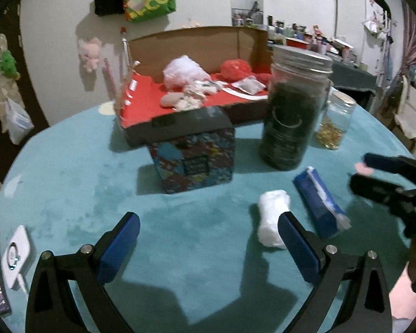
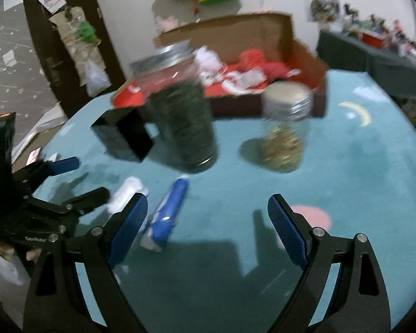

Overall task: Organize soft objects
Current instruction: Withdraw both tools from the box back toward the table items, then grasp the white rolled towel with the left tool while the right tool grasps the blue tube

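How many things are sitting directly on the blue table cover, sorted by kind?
Glass jars: 2, the large dark-filled jar and the small jar
Boxes: 2, the cardboard box and the patterned box
Soft packets: 2, the white bundle and the blue packet
Total: 6

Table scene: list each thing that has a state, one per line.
Left tongs: open, empty.
Right tongs: open, empty.
Big jar: upright, lid on, dark filling.
Small jar: upright, lid on, partly filled.
Cardboard box: open, holding soft items.
White roll: lying on the table.
Blue pack: lying flat.
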Motion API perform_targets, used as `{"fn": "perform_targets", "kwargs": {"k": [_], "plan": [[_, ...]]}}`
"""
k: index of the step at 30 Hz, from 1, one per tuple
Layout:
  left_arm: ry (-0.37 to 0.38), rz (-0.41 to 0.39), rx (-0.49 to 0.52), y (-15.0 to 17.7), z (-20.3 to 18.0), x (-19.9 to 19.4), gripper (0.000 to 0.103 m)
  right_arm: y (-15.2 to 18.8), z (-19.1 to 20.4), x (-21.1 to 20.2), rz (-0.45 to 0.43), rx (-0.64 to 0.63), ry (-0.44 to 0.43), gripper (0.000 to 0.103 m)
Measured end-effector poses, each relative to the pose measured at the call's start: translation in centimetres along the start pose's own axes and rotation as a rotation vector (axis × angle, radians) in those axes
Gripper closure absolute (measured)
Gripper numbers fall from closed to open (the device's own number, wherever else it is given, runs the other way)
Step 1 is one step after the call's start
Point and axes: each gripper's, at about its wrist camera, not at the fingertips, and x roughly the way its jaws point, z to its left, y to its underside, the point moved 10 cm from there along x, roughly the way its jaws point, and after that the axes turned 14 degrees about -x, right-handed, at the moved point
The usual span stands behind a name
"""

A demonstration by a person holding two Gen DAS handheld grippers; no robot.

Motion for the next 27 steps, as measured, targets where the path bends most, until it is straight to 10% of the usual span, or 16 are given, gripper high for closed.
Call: {"fn": "perform_targets", "kwargs": {"k": [19,27], "plan": [[0.106,0.04,-0.005,0.0,-1.7,0.7,0.002,1.1,-1.8,0.7,0.112,-0.095,0.195,0.014],[0.127,0.06,0.06,0.7,-3.6,1.6,0.007,1.4,-1.3,1.0,0.1,-0.012,-0.011,0.014]]}}
